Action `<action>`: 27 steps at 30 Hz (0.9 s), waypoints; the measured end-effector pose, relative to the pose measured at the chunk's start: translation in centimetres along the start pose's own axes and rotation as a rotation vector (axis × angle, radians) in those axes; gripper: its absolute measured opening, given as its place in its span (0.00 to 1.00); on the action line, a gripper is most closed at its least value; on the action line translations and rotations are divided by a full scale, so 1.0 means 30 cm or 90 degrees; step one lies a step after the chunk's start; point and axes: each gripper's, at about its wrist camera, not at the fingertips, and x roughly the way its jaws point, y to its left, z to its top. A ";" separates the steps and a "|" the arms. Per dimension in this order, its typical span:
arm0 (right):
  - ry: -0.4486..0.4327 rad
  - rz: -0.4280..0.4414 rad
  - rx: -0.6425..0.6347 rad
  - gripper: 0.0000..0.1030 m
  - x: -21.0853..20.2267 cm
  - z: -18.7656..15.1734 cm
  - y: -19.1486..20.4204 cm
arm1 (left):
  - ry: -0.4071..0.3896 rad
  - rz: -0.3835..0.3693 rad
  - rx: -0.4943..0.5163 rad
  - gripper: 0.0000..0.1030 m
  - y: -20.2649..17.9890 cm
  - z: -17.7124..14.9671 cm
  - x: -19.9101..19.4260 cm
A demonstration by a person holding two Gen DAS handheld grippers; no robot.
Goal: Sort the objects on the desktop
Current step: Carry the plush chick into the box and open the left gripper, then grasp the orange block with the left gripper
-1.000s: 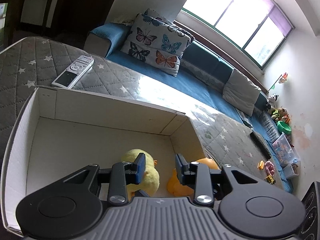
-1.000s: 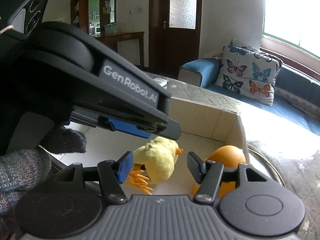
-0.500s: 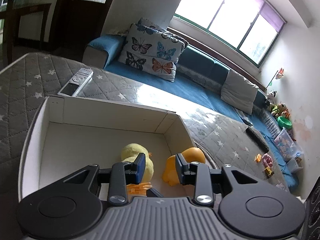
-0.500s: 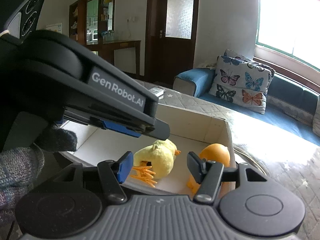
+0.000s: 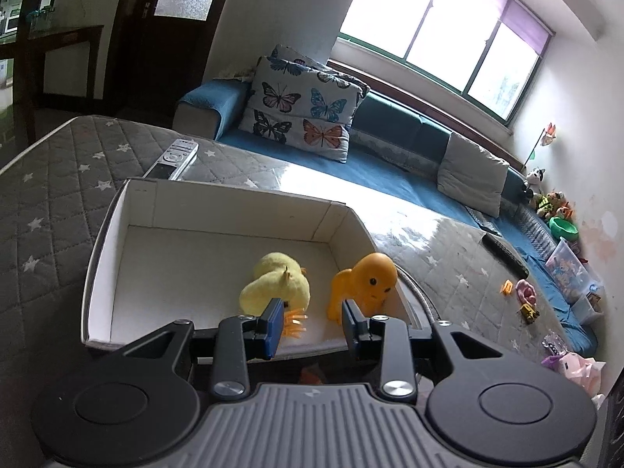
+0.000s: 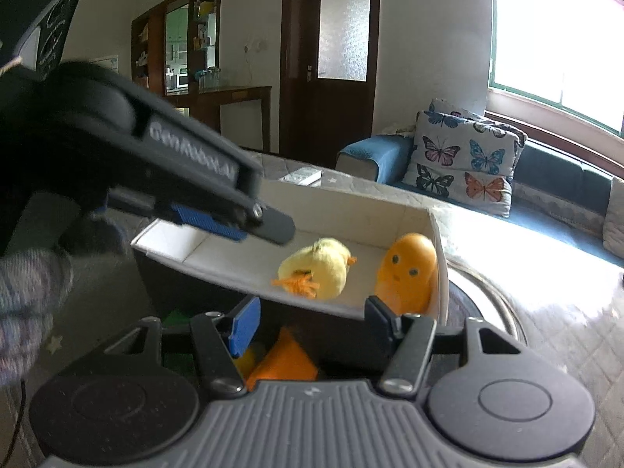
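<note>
While both point downward toward the white box (image 5: 105, 234) on the table (image 5: 46, 179), the left gripper (image 5: 312, 321) and right gripper (image 6: 312, 321) hang with jaws apart, holding nothing. Inside the box lie a yellow plush chick (image 5: 279, 282) and an orange toy (image 5: 368, 279), side by side.

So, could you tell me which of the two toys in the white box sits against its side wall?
The smooth orange duck, beside the right wall; the fuzzy yellow chick lies further in.

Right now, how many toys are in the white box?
2. A yellow plush chick lies mid-floor of the white box; an orange rubber duck stands beside it against the right wall. The near wall may hide more.
</note>
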 end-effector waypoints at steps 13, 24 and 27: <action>0.027 0.018 0.026 0.58 -0.046 -0.134 0.045 | 0.020 0.000 0.016 0.34 -0.018 -0.105 -0.027; 0.035 0.023 0.068 0.51 -0.036 -0.150 0.038 | 0.056 -0.021 -0.015 0.34 0.008 -0.132 0.031; 0.035 0.021 0.077 0.49 -0.033 -0.151 0.032 | 0.068 -0.024 -0.022 0.34 0.008 -0.134 0.053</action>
